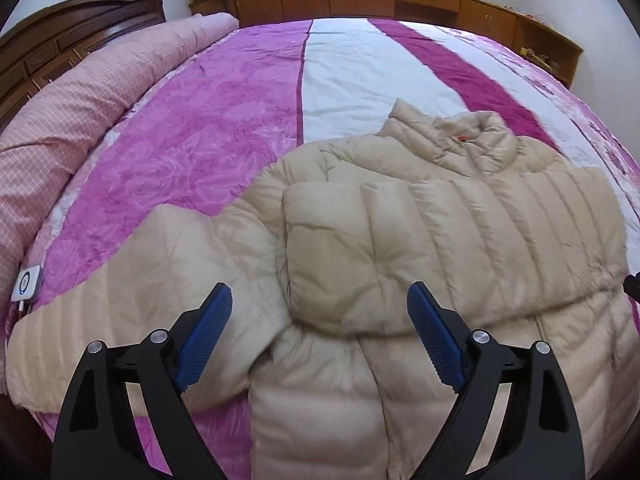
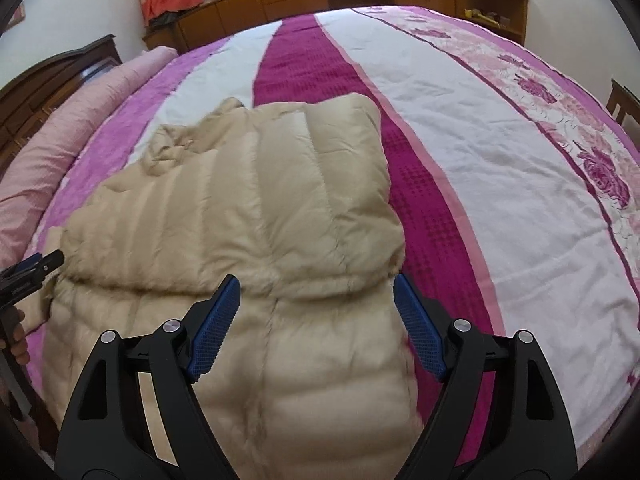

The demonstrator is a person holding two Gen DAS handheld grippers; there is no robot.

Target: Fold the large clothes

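With both my claws hanging over the near edge of the bed (image 1: 224, 92), the beige puffer jacket (image 1: 400, 248) lies spread on the striped pink, white and magenta bedspread, filling the lower middle of the left view and the lower left of the right view. My left claw (image 1: 319, 344) has its blue pads (image 1: 206, 340) wide apart with nothing between them, over the jacket's lower body near its centre seam. My right claw (image 2: 316, 328) is likewise parted and holding nothing, above the jacket's right side; its right pad sits about at the fabric's edge where the magenta stripe begins.

As I judge it, the fold is partly made. One sleeve (image 1: 460, 240) is already laid across the chest, running from the right of the left view to a cuff just above my left claw; in the right view it shows as a thick band across the body. The collar (image 1: 452, 132) lies flat at the far end, upper right of centre. The other sleeve (image 1: 100, 312) is not folded yet: it stretches out toward the lower left of the left view, flat on the bedspread.

What remains, I think, is to bring that sleeve across, then double the body from hem to collar. A rolled pink quilt (image 1: 80, 92) lies along the headboard on the left, well apart from the jacket, and a small white controller (image 1: 26, 284) sits near the free sleeve's end.
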